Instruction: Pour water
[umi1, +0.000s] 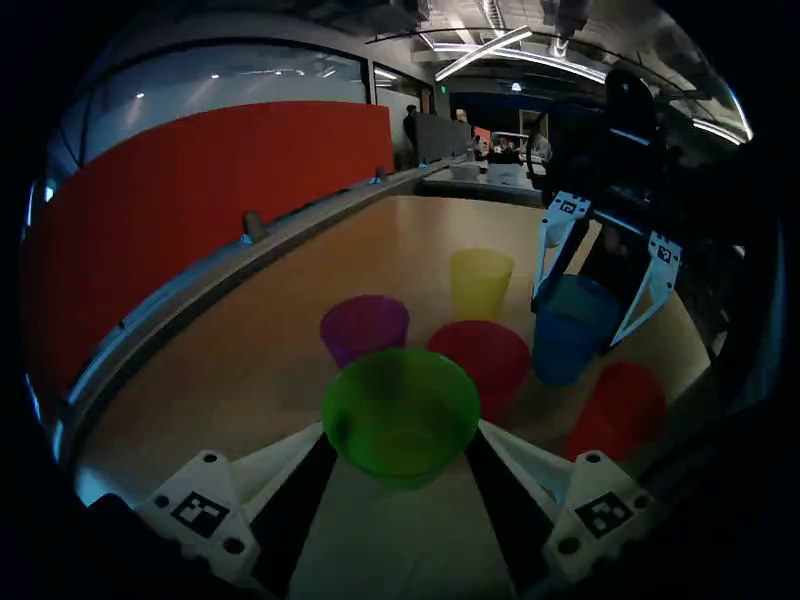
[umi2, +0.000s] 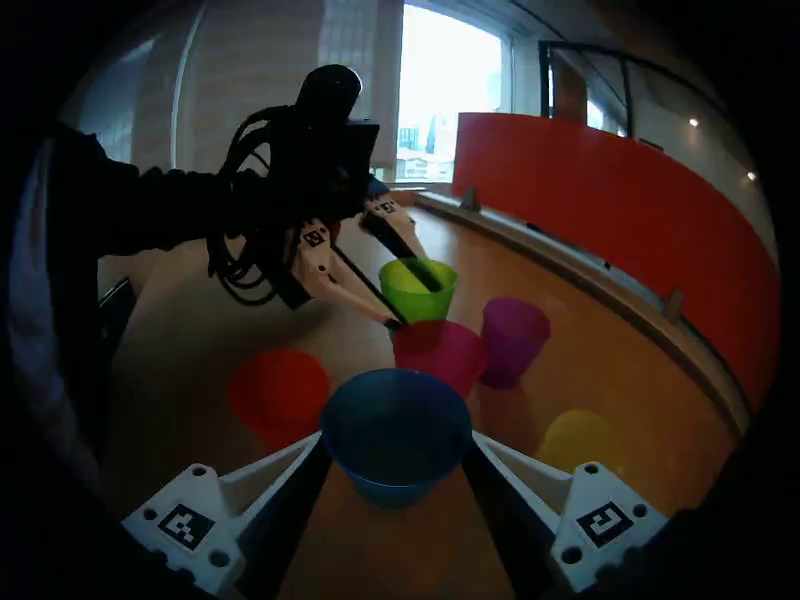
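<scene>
The left gripper (umi1: 400, 432) was clamped on the green cup (umi1: 400, 410), pressing its wall from both sides. The right gripper (umi2: 395, 445) likewise pinched the blue cup (umi2: 395, 425), which in the left gripper view sat at two o'clock from the green one. Both looked like thin plastic — light, springy, easily crushed — so a mild squeeze at mid-wall, below the rim, seemed wisest. Whether either held water could not be told.

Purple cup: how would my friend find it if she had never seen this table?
Find the long red wall that runs beside the wooden table. In the bunch of plastic cups, look on the side nearest that wall, right next to the dark red cup. The purple cup is the only purple one there, and it stands upright on the table.
</scene>
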